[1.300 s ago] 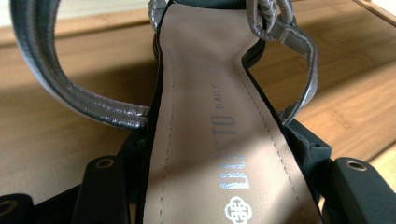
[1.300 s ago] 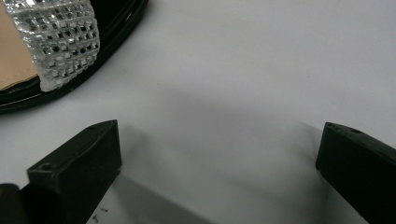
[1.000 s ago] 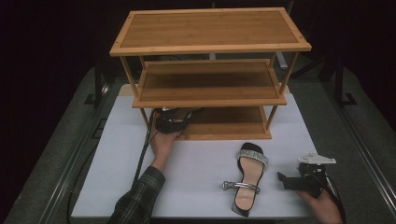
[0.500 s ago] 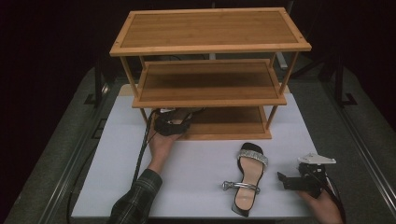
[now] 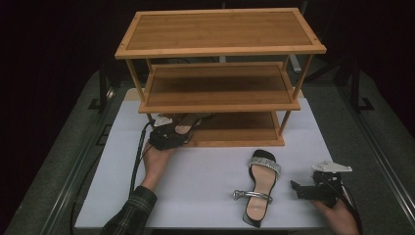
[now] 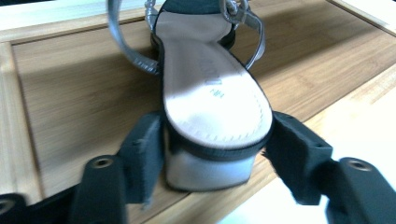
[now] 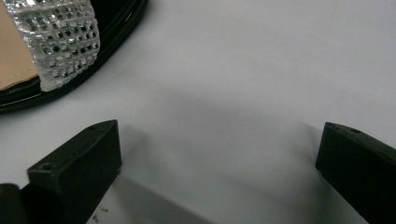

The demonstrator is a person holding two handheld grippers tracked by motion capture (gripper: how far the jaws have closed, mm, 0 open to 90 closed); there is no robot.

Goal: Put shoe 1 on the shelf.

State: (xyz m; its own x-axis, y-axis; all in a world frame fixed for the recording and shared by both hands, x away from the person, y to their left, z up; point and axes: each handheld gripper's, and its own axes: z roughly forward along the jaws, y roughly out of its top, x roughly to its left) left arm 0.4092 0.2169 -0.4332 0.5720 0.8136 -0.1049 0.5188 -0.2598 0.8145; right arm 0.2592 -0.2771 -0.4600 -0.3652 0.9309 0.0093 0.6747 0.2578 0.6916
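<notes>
Left claw (image 6: 212, 158) sits at the front edge of the bottom shelf (image 5: 244, 134) of the three-tier bamboo rack (image 5: 220, 49), jaws just been closing around the heel of the beige-insole sandal with silver straps (image 6: 212, 93); left pad touches the heel, right pad stands just off it, so no firm grip. That sandal lies on the shelf at the rack's 7 o'clock corner. Right claw (image 7: 217, 172) is wide open and empty on the white worktop (image 5: 205, 171), the matching rhinestone-band sandal (image 5: 259, 188) at its 9 o'clock.
</notes>
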